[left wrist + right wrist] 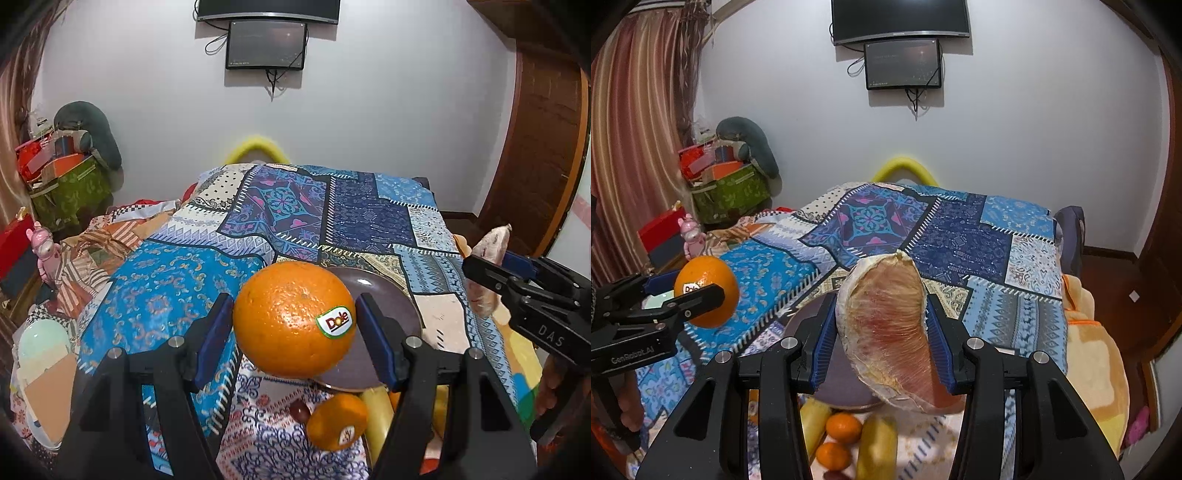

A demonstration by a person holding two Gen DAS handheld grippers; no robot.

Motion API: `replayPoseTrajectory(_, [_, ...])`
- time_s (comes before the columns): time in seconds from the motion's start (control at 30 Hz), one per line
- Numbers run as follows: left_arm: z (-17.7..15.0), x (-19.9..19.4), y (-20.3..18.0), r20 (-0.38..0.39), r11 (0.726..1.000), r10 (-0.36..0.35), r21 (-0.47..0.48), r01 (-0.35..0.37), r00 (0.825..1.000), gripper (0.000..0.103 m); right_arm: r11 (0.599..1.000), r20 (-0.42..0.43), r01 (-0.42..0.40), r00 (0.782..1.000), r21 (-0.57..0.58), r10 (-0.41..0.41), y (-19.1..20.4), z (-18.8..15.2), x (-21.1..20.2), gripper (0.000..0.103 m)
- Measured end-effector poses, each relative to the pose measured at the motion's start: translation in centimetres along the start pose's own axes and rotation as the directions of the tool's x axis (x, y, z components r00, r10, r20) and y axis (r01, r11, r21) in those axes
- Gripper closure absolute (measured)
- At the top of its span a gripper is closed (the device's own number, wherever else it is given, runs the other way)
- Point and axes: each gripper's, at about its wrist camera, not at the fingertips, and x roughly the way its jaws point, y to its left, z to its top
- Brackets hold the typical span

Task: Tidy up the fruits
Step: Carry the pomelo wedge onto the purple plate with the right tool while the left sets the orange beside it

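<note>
Left gripper [295, 321]: raised over the table, its blue pads [216, 332] pressed to both sides of a large orange [291, 317] with a Dole sticker; jaws stand about half apart, spanning the fruit.
Right gripper [882, 332]: also aloft, closed narrowly on a wrapped pomelo wedge [886, 332], pink flesh showing through clear film; the wedge stands tilted between the pads, its pointed end up.
Orange: held clear of the cloth, above the near left edge of the plate [391, 317] as the left wrist view shows it.
Wedge: held above the plate, hiding much of it in the right wrist view.
Plate: dark, round, bare where visible, lying on a patchwork cloth [166, 295] in blues.
Fruit on the table: just in front of the plate lie a small orange [336, 421] with a sticker, a banana [376, 417] and a dark red fruit [299, 410]; the right wrist view shows two small oranges [844, 426] between two bananas [877, 446].
Grippers together: side by side, apart, each seen at the edge of the other's view.
Background: white wall with a dark monitor [903, 64] below a larger screen [899, 16], striped curtain [639, 129] at left, green box [731, 192] piled with clutter, pink toy [692, 234].
</note>
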Motion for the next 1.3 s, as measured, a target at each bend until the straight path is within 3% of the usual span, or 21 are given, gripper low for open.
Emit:
replayPoseTrajectory(0.3, [0.8,3.7,-0.2,-0.028,1.000,-0.007,0.013,0.008,1.000,0.036,1.000,-0.068,-0.003,0.998,-0.003,0.003,-0.7,0.3,4.4,0.062])
replayPoseTrajectory(0.7, [-0.3,9.5,-1.0,-0.144,0.998,-0.029,0.048,0.036,0.989,0.036,0.999,-0.194,-0.012,0.981,-0.035,0.005,-1.5,-0.6,10.2,0.062])
replayPoseTrajectory(1.07, [-1.4,12.7,-1.6,-0.234,0.997,-0.027,0.070,0.044,0.972,0.036,0.997,-0.223,-0.025,0.975,-0.079,0.007,-1.0,-0.5,12.0,0.062])
replayPoseTrajectory(1.2, [-1.9,13.7,-1.5,-0.286,0.997,-0.036,0.058,0.055,0.957,0.035,0.995,-0.242,-0.060,0.970,-0.076,0.040,-0.8,-0.6,12.2,0.061])
replayPoseTrajectory(1.3, [-2.1,13.8,-1.6,-0.288,0.997,-0.034,0.062,0.054,0.957,0.035,0.994,-0.252,-0.083,0.966,-0.065,0.064,-0.6,-0.7,12.1,0.060])
